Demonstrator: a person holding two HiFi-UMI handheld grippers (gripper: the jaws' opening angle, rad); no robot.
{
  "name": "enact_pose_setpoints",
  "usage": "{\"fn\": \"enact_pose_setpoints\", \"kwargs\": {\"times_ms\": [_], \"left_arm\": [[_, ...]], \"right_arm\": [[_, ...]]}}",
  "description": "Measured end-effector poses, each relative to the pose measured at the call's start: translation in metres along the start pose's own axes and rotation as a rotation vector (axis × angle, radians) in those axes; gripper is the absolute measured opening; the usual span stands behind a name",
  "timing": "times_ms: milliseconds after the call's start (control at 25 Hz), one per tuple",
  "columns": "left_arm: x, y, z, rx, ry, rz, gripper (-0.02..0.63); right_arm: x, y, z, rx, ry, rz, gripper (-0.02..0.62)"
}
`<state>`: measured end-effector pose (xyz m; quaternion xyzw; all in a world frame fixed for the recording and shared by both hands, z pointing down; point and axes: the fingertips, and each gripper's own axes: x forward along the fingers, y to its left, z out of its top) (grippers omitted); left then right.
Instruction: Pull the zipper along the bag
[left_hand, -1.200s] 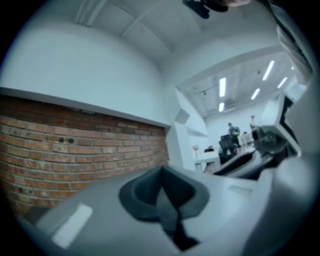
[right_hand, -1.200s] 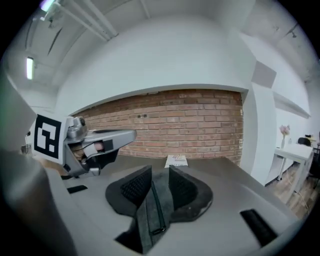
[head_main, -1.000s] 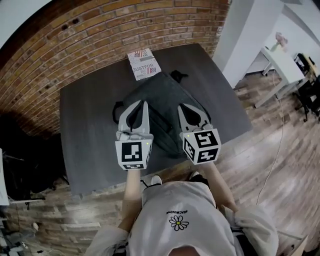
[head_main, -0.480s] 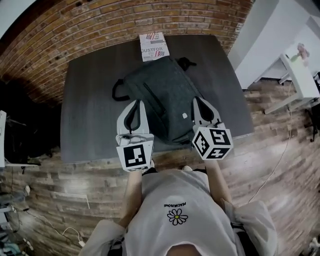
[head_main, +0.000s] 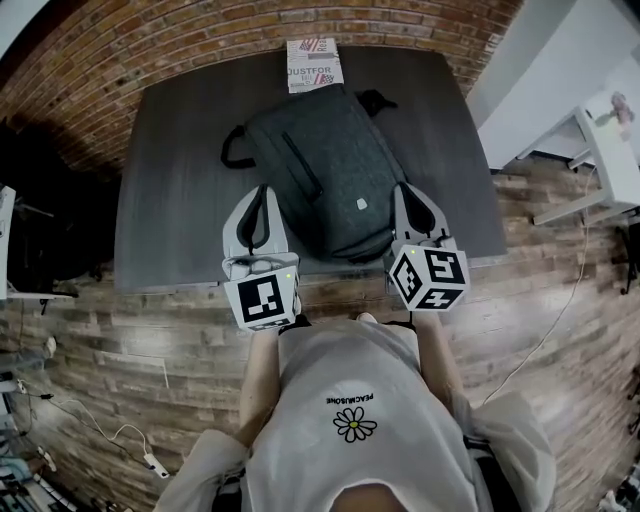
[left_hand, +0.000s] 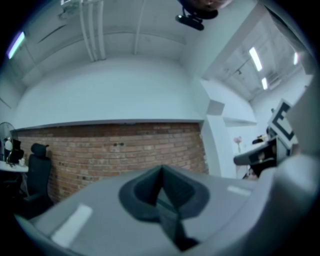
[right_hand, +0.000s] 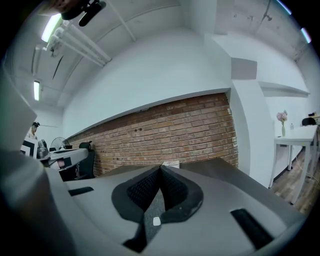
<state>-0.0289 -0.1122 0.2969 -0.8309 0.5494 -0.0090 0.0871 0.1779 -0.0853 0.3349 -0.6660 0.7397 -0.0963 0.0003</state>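
Lettering above a daisy on the person's white shirt (head_main: 350, 400) is too small to read surely. Beyond it, the left gripper (head_main: 264, 192) and right gripper (head_main: 399, 190) hover at the dark grey bench's (head_main: 170, 200) near edge, fingers clenched on nothing, either side of the dark grey fabric backpack (head_main: 325, 165). It lies flat, long axis running away from the person, top handle farthest. Behind it a white booklet (head_main: 314, 64) reads "JUSTFOR", by the red brick wall (head_main: 200, 40).
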Motion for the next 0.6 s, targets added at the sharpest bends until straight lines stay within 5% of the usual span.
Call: {"fn": "enact_pose_setpoints", "kwargs": {"times_ms": [600], "left_arm": [[0.009,0.011,0.003,-0.014,-0.007,0.010,0.000]], "right_arm": [[0.001,-0.007,0.015,-0.037,-0.023,-0.017,0.000]]}}
